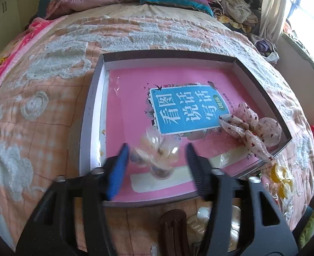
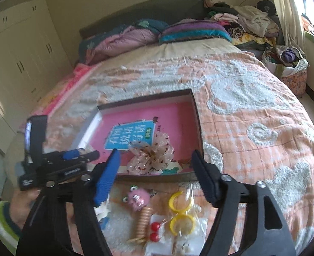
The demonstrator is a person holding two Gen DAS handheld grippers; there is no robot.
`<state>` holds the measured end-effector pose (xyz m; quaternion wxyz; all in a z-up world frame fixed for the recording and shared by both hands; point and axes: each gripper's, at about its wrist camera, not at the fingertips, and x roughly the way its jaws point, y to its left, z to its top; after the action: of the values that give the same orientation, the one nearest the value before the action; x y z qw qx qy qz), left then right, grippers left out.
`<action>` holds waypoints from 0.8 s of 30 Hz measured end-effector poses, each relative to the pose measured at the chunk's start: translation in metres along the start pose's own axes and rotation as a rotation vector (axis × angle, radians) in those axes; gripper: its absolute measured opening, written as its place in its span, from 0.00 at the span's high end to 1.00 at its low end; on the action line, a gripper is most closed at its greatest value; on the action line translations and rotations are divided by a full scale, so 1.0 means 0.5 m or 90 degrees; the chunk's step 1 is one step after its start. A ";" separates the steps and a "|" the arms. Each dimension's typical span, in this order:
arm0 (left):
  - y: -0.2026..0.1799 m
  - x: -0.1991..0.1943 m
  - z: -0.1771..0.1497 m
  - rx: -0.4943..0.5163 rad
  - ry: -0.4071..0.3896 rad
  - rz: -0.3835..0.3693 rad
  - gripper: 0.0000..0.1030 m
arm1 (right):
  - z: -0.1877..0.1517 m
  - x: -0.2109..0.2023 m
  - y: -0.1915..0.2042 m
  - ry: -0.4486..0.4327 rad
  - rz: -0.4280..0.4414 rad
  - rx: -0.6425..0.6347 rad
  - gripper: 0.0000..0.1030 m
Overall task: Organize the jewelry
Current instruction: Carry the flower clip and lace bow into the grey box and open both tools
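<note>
A shallow box [image 1: 93, 98] lined with a pink book cover lies on the bed. My left gripper [image 1: 157, 155] is open over its near edge, and a clear packet of beads [image 1: 157, 153], blurred, sits between its fingers without being clamped. A spotted fabric bow [image 1: 248, 128] lies at the box's right corner, also shown in the right wrist view [image 2: 152, 155]. My right gripper [image 2: 157, 170] is open and empty above loose items: a pink monster hair tie [image 2: 137, 198], yellow rings in a packet [image 2: 180, 213] and red beads [image 2: 154, 230]. The left gripper [image 2: 56, 162] shows at the left there.
The orange and white quilt [image 2: 252, 128] covers the bed. Pillows and folded blankets [image 2: 157, 34] lie at the head, with a clothes pile [image 2: 252, 21] at the far right. A brown hair clip [image 1: 174, 230] and pale items [image 1: 201, 219] lie under my left gripper.
</note>
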<state>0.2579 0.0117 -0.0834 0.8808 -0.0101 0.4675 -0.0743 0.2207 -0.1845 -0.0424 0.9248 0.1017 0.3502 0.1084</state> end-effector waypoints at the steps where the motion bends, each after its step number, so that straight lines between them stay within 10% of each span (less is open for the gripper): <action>1: 0.000 -0.006 0.001 0.000 -0.004 0.002 0.38 | -0.001 -0.016 -0.001 -0.006 0.007 0.006 0.31; 11: -0.003 -0.136 0.005 -0.021 -0.074 0.010 0.09 | -0.005 -0.128 0.013 -0.054 0.038 0.014 0.21; 24: -0.007 -0.293 -0.027 -0.036 -0.146 0.003 0.09 | -0.020 -0.254 0.046 -0.121 0.054 -0.013 0.21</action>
<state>0.1652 0.0296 0.0297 0.9281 -0.0423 0.3654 -0.0574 0.1180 -0.1958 0.0358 0.9494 0.1164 0.2553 0.1407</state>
